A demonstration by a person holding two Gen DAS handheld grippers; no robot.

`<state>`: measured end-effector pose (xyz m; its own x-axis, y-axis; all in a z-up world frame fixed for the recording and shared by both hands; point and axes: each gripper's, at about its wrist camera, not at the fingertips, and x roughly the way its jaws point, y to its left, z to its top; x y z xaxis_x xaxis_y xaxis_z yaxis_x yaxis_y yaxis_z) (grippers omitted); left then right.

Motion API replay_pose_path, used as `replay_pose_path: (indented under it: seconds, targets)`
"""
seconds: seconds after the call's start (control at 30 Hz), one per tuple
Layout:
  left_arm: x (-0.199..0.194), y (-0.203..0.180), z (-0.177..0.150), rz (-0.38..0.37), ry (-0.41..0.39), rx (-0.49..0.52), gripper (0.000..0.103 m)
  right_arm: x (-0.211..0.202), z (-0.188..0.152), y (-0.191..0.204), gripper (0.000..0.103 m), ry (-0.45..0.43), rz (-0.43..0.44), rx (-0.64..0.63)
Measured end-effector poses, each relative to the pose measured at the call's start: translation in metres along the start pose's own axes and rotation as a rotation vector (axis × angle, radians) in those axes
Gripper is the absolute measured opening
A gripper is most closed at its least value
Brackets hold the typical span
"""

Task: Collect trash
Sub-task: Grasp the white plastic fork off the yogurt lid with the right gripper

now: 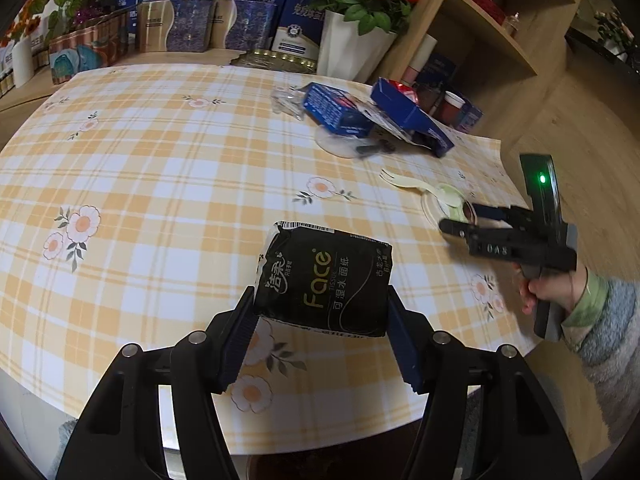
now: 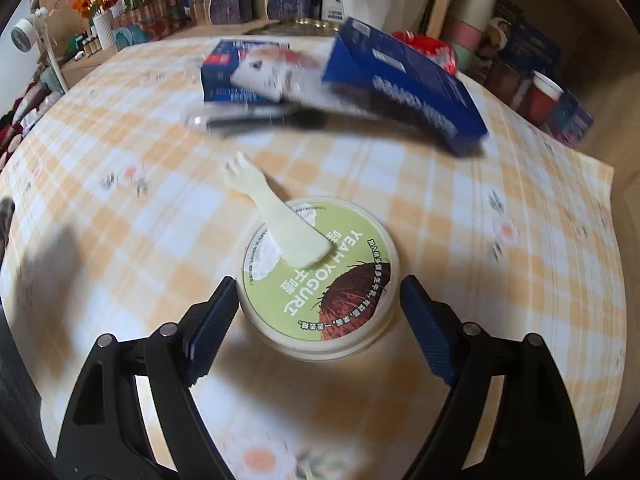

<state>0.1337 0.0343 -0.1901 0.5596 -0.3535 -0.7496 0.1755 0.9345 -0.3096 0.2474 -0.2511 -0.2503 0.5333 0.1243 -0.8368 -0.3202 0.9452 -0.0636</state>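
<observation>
Left hand-held gripper (image 1: 322,316) clenched on a black tissue pack (image 1: 326,278), pack lifted clear of the table (image 1: 160,168). Right hand-held gripper (image 2: 318,320) released: jaws straddle a yogurt tub (image 2: 320,280) standing on the table; the left pad sits just beside the rim, the right pad stands apart. A pale fork (image 2: 276,216) lies across the tub lid, tines overhanging toward the far side. Farther back, two blue boxes (image 2: 404,80) lie near a clear plastic lid (image 1: 340,146).
</observation>
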Motion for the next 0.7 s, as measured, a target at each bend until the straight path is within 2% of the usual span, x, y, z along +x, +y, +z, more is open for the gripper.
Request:
replay_pose_path:
  seconds: [0.27,0.4,0.5,0.57,0.7]
  targets:
    - [-0.012,-0.009,-0.015,-0.022,0.003,0.003,0.06,-0.031,-0.036,-0.004,0.082,-0.009,0.039,0.056]
    - [-0.017,-0.01,-0.022,-0.025,0.003,0.002,0.06,-0.031,-0.046,0.002,0.083,0.027,0.043,0.05]
    - [-0.022,-0.009,-0.025,-0.03,-0.001,-0.003,0.06,-0.029,-0.047,0.003,0.085,0.06,0.04,0.065]
    - [-0.025,-0.008,-0.026,-0.034,-0.01,-0.011,0.06,-0.035,-0.043,0.003,0.09,0.046,0.042,0.074]
    - [-0.029,-0.006,-0.026,-0.039,-0.018,-0.02,0.06,-0.043,-0.025,0.005,0.09,0.009,0.058,0.063]
